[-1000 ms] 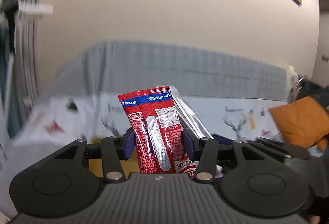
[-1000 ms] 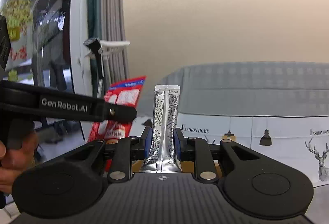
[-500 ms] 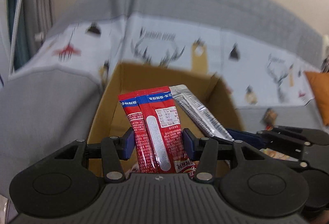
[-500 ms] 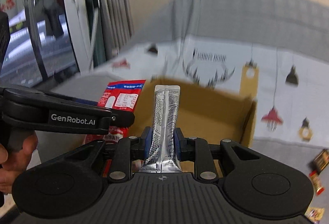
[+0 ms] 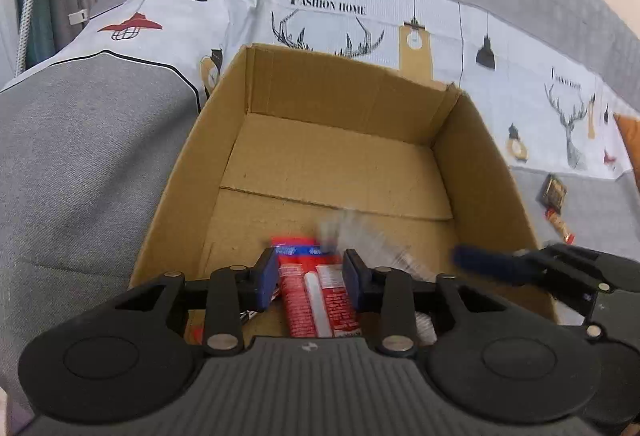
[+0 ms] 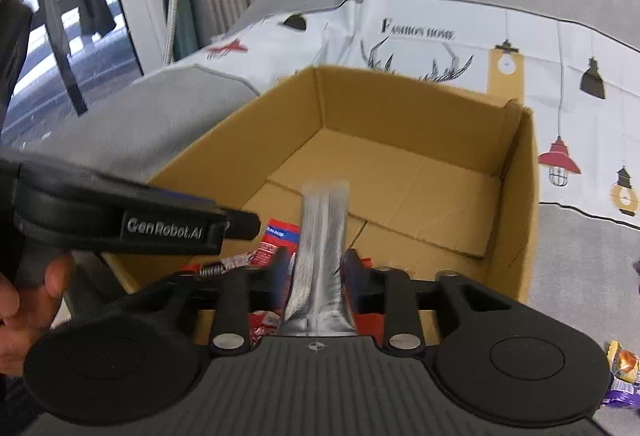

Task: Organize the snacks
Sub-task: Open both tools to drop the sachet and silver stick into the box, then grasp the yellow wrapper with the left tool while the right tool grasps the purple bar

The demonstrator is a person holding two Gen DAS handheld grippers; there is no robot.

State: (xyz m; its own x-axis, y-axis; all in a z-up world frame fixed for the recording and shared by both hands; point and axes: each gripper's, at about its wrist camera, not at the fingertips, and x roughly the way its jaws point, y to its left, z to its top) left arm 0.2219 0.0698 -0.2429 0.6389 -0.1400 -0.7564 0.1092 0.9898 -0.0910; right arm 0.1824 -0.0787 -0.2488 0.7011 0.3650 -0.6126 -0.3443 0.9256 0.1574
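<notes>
An open cardboard box sits on a grey sofa. My left gripper is open over the box's near end; a red snack packet is sliding down between its fingers into the box. My right gripper is open just to the right of it; a silver snack stick is blurred and slipping between its fingers. The right gripper also shows in the left wrist view, with the blurred silver stick beside it. Red packets lie in the box.
A white printed cloth covers the sofa behind the box. Small snacks lie on the sofa right of the box, and more snack packs lie at the right edge. A glass door is at the left.
Both grippers tipped down over the box and opened. The red packet and the silver stick, held upright before, are now dropping into the box.
</notes>
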